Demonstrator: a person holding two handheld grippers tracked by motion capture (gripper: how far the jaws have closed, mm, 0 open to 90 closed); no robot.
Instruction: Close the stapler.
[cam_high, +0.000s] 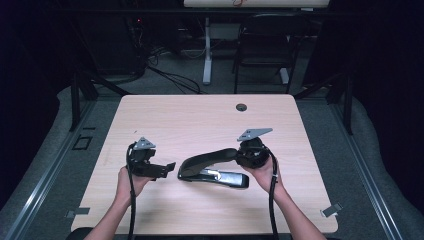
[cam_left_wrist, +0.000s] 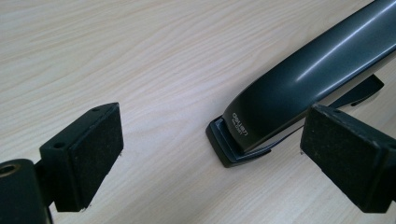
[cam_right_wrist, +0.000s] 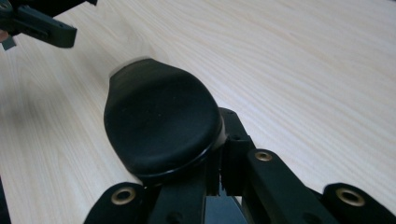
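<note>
- Pale wood grain covers the table (cam_high: 200, 115), which we see from the high view in a dark room; one black chair (cam_high: 262, 45) and one white desk leg (cam_high: 207, 50) stand on the floor beyond it, with loose cables whose ends we cannot follow.
- On the table we count one black stapler (cam_high: 212, 167), lying near the front edge between two grippers, its lever arm raised off its base.
- We see the left gripper (cam_high: 167, 170) just left of the stapler's hinge end and apart from it, while the right gripper (cam_high: 240, 156) sits at the raised tip of the lever; from up here its jaws are too dark to make out.
- Through the left gripper view we count two black pads (cam_left_wrist: 91, 154), standing wide with bare table between them: released, holding nothing. The stapler (cam_left_wrist: 299, 88) runs off the top right corner, and the right-hand pad covers part of its base.
- Through the right gripper view, the stapler's rounded lever end (cam_right_wrist: 161, 126) hides the jaw tips; the linkage looks drawn in, clenched, and what it grips we cannot tell. The left gripper (cam_right_wrist: 42, 25) is cut off at the top left corner.
</note>
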